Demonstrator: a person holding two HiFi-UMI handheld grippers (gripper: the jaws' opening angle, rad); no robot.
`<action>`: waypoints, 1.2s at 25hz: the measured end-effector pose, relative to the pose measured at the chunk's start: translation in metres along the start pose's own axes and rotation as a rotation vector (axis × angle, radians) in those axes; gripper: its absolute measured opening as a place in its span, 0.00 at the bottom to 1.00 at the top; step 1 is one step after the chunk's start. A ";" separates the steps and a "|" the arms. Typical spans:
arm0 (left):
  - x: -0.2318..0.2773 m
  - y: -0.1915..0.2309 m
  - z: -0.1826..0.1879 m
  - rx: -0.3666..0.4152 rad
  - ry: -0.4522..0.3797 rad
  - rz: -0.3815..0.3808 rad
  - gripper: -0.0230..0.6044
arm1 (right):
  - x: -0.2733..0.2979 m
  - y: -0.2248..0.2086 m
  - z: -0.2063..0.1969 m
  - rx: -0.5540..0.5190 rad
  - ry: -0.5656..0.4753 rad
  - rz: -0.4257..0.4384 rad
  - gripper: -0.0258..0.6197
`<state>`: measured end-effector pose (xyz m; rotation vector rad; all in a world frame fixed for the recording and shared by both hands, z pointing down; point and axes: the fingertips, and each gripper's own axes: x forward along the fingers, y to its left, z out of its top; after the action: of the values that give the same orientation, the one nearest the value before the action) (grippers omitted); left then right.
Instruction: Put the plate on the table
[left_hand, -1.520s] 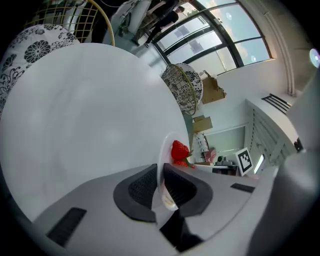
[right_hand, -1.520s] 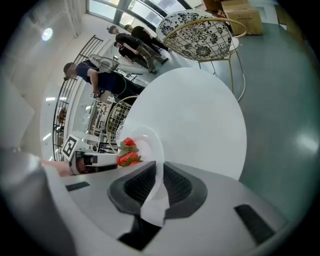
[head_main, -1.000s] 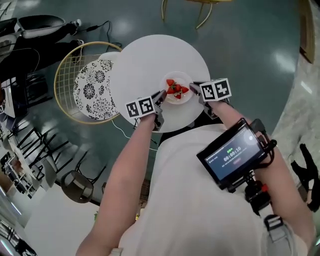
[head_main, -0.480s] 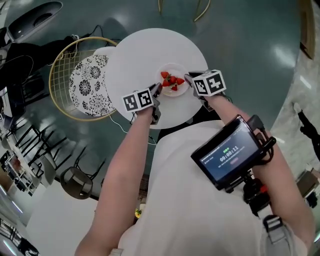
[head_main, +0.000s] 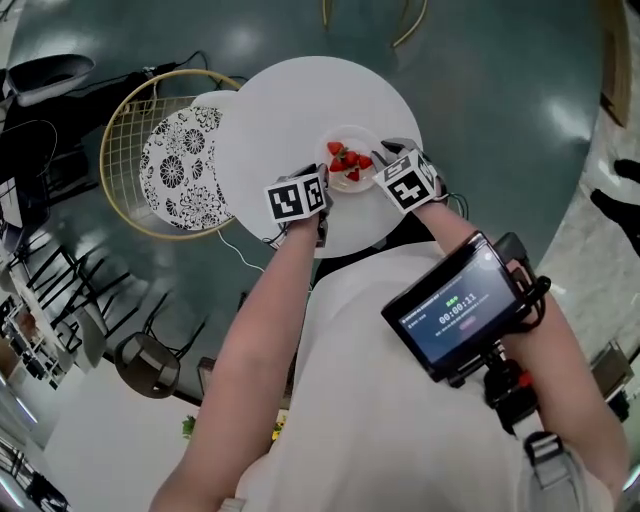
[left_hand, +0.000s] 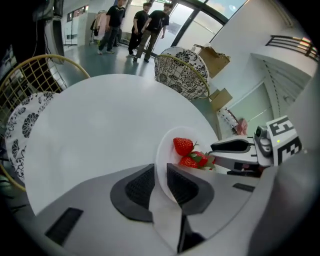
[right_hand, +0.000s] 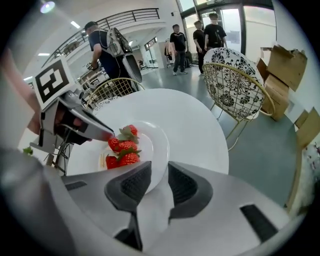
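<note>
The dark screen (head_main: 458, 305) of the device mounted at the person's chest shows a timer in pale digits, 00:00:11. A small green line above the digits is too small to read. The cube (head_main: 298, 198) on the left gripper (head_main: 325, 188) and the cube (head_main: 405, 182) on the right gripper (head_main: 378, 172) carry black-and-white square markers. These are coded patterns, not letters or numbers, and each gripper view shows one on the opposite cube.

My fingers (left_hand: 140, 186) hide the plate (left_hand: 164, 154) where they grip; whether it touches the counter (left_hand: 100, 120) I cannot tell
</note>
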<state>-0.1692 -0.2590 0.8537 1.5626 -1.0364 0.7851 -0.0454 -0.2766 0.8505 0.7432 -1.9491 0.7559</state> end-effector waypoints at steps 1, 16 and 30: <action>0.000 0.000 0.002 0.007 -0.016 0.012 0.13 | -0.001 -0.005 0.000 0.001 -0.006 -0.017 0.17; -0.090 0.044 -0.029 -0.049 -0.222 -0.066 0.12 | -0.040 0.029 0.016 0.203 -0.218 -0.062 0.08; -0.164 -0.004 -0.055 0.180 -0.351 -0.346 0.04 | -0.119 0.131 0.034 0.240 -0.446 0.096 0.05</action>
<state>-0.2314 -0.1695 0.7198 2.0181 -0.9205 0.3796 -0.1095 -0.1949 0.7034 1.0386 -2.3303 0.9558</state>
